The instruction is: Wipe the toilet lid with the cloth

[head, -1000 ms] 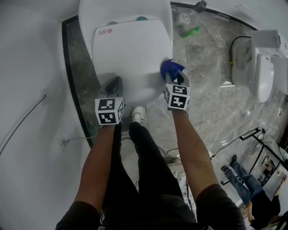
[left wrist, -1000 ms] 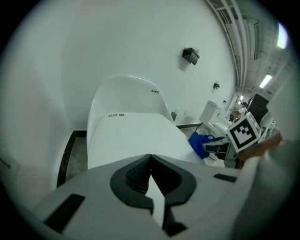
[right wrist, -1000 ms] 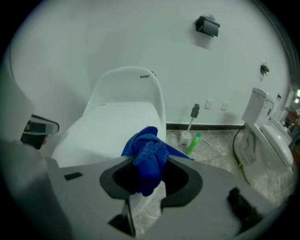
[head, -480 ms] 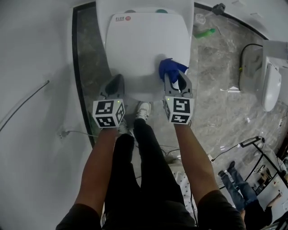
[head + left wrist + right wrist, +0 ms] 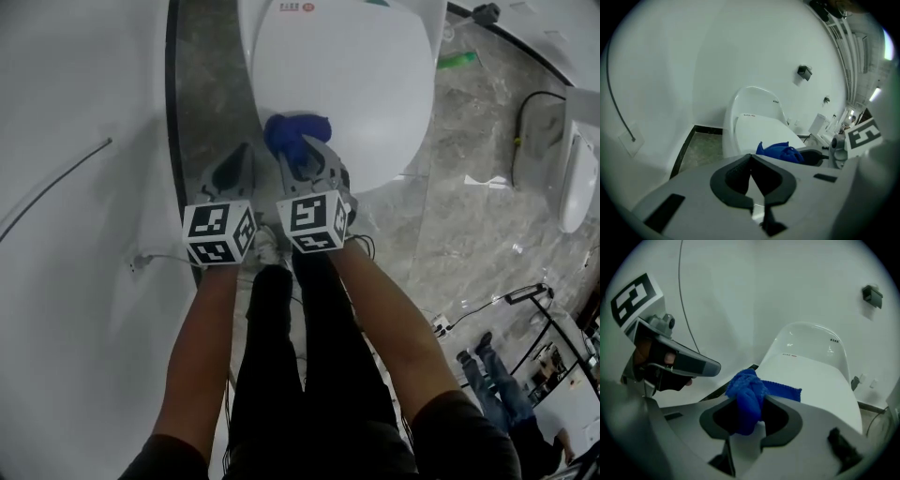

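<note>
Right now the right gripper [image 5: 749, 404] is clamped on the blue cloth [image 5: 748, 392]. Its two jaws pinch a bunched fold between them, and a flatter tail of the cloth spreads ahead onto the toilet lid [image 5: 366, 94]. From the head view, the cloth sits at the near left edge of the closed white lid, close to where the rim curves away.

The left gripper [image 5: 751, 158] has its jaws pressed together with nothing between them. It hangs just beside the right one, off the lid's left side and over the dark floor strip [image 5: 174, 84] that runs along the wall. The two marker cubes [image 5: 220, 232] are side by side and almost touching, so the left gripper crowds the cloth's left flank. In the right gripper view it fills the space between the cloth and the white wall [image 5: 722, 296].

A small red label [image 5: 298, 7] marks the far end of the lid. A thin dark cable [image 5: 56, 192] curves across the wall on the left. On the marble floor [image 5: 469, 225] to the right of the toilet lies a green object [image 5: 462, 60], too small to identify. A second white toilet [image 5: 577, 178] stands further right, with a black cord [image 5: 520, 122] looping near it. A black fitting [image 5: 804, 71] is mounted on the wall behind. The person's legs in dark trousers [image 5: 309, 375] and a light shoe [image 5: 266, 246] stand close against the bowl's front. Another person's legs [image 5: 502, 380] show at the lower right corner.
</note>
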A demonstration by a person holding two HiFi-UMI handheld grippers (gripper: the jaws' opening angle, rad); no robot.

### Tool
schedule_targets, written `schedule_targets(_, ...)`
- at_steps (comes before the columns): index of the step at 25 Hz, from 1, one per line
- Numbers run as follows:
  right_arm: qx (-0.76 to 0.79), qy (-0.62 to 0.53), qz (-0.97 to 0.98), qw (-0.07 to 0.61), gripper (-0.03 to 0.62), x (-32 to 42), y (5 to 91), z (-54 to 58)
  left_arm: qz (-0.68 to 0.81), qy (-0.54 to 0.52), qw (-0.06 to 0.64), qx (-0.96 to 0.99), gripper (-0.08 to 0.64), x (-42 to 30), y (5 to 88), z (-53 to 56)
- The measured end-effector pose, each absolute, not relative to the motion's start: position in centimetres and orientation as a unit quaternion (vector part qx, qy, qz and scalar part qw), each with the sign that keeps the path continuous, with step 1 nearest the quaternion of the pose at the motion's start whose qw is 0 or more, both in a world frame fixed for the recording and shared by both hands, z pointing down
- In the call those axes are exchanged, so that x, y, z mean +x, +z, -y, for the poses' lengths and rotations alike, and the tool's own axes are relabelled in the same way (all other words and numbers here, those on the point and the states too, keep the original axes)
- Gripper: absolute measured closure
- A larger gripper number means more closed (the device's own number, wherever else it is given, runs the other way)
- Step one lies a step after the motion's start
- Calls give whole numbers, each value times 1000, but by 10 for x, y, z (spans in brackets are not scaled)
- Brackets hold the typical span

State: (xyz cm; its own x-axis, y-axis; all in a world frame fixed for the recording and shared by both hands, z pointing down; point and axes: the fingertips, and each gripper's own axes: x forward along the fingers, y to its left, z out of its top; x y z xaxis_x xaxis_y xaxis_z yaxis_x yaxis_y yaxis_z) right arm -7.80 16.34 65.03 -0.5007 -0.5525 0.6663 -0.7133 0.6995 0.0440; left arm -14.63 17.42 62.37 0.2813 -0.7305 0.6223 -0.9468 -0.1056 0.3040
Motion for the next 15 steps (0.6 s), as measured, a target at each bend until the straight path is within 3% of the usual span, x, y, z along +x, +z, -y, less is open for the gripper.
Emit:
schedule_targets(7, 392, 109, 846, 346, 468, -70, 657, -165, 564, 158, 343, 735, 549, -137, 630, -184)
schedule_targets(15, 459, 129, 817, 324, 468, -8, 653, -162, 530, 165, 341, 759, 549, -105, 629, -192)
